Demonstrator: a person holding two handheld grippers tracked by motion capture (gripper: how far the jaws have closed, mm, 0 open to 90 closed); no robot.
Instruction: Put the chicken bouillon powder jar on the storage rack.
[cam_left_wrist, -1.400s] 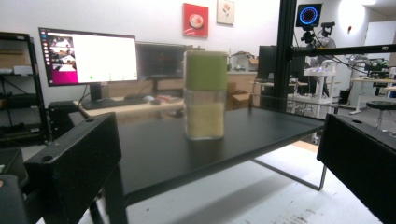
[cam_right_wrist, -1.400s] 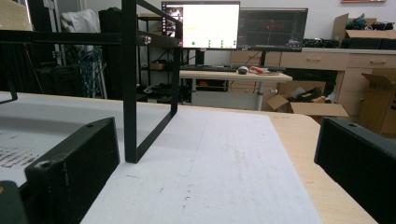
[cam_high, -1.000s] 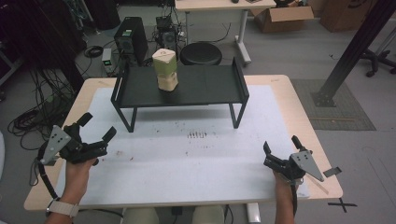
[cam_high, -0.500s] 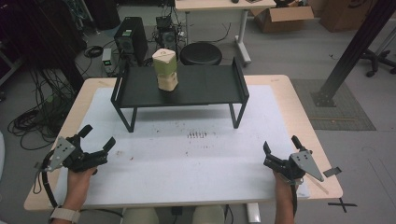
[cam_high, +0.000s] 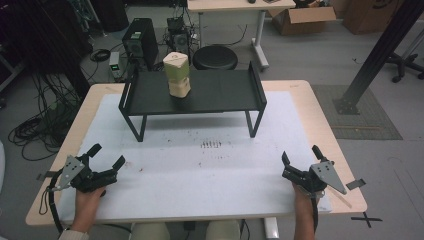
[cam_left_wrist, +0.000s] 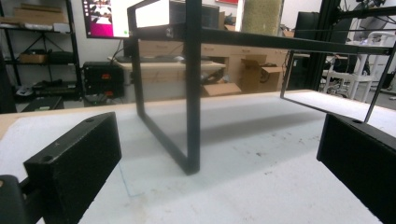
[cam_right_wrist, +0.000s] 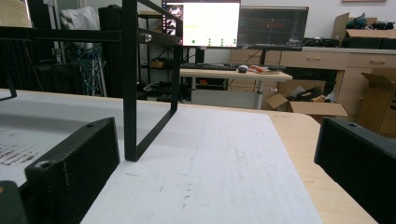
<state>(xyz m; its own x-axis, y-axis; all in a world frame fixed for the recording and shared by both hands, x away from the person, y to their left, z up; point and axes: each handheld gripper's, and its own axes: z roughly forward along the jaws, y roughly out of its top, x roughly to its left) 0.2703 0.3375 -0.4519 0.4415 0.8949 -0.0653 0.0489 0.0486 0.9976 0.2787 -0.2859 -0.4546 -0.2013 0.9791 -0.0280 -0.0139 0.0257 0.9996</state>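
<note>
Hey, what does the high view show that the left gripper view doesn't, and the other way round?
High view alone: both hands with the left gripper and right gripper, both open and empty, and the whole carton standing on the black rack.
Left gripper view alone: a lit screen and shelves behind.
Shared: the rack, the white table mat, cardboard boxes.

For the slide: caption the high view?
Both open grippers, left and right, rest near table edge; carton on black rack.

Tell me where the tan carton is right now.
In the high view the tan carton stands upright on the black raised tray, left of its middle, at the table's far side, well away from both grippers.
</note>
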